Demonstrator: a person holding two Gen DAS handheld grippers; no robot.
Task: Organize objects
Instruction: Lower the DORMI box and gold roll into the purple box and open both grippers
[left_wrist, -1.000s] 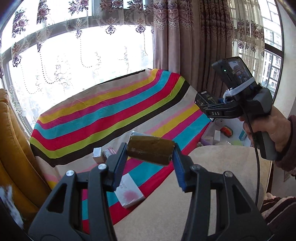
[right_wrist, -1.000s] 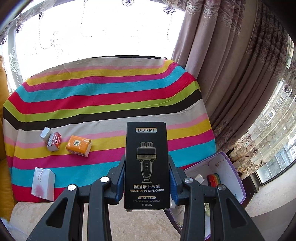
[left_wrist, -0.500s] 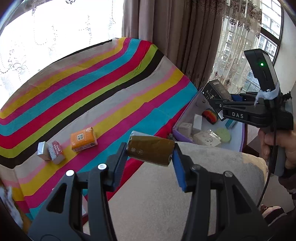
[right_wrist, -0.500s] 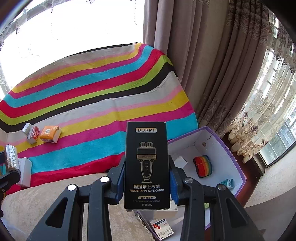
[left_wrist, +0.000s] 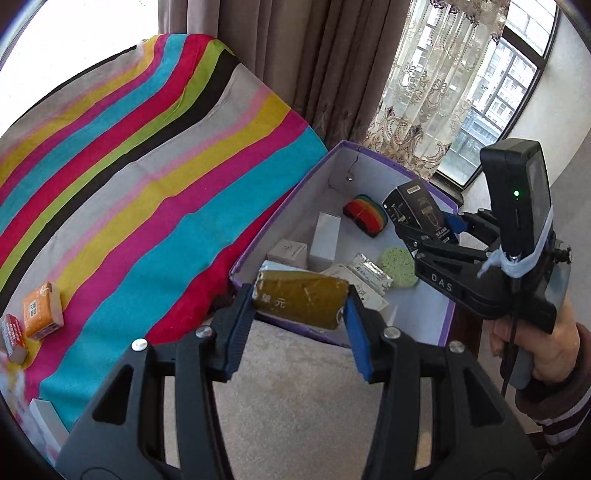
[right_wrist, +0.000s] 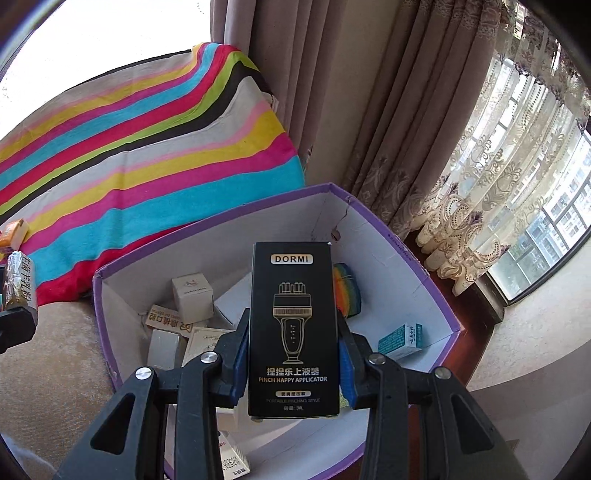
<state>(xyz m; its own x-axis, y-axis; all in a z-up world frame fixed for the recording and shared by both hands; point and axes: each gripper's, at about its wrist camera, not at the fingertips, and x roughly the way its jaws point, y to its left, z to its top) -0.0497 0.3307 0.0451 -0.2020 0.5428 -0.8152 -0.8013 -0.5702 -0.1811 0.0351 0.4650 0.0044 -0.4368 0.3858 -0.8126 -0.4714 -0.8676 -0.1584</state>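
Note:
My left gripper (left_wrist: 300, 321) is shut on an olive-brown foil packet (left_wrist: 301, 302), held crosswise just over the near rim of the purple box (left_wrist: 280, 221). The right gripper (right_wrist: 293, 350) is shut on a tall black DORMI box (right_wrist: 293, 328), standing upright above the purple box (right_wrist: 406, 251). In the left wrist view the right gripper (left_wrist: 424, 225) and its black box (left_wrist: 421, 205) hang over the purple box's right side, with a hand (left_wrist: 539, 350) on the handle. The foil packet (right_wrist: 18, 284) shows at the right wrist view's left edge.
Inside the purple box lie several small white cartons (left_wrist: 325, 240), a rainbow-striped item (left_wrist: 365, 214), a green round sponge (left_wrist: 399, 266) and a teal-white carton (right_wrist: 402, 341). On the striped cloth (left_wrist: 147, 166) sit an orange box (left_wrist: 40, 310) and a red-white box (left_wrist: 13, 338). Curtains (right_wrist: 332, 92) hang behind.
Both grippers have swung right and down from over the striped cloth to over the purple box, each keeping its hold. The box now fills the middle of both views.

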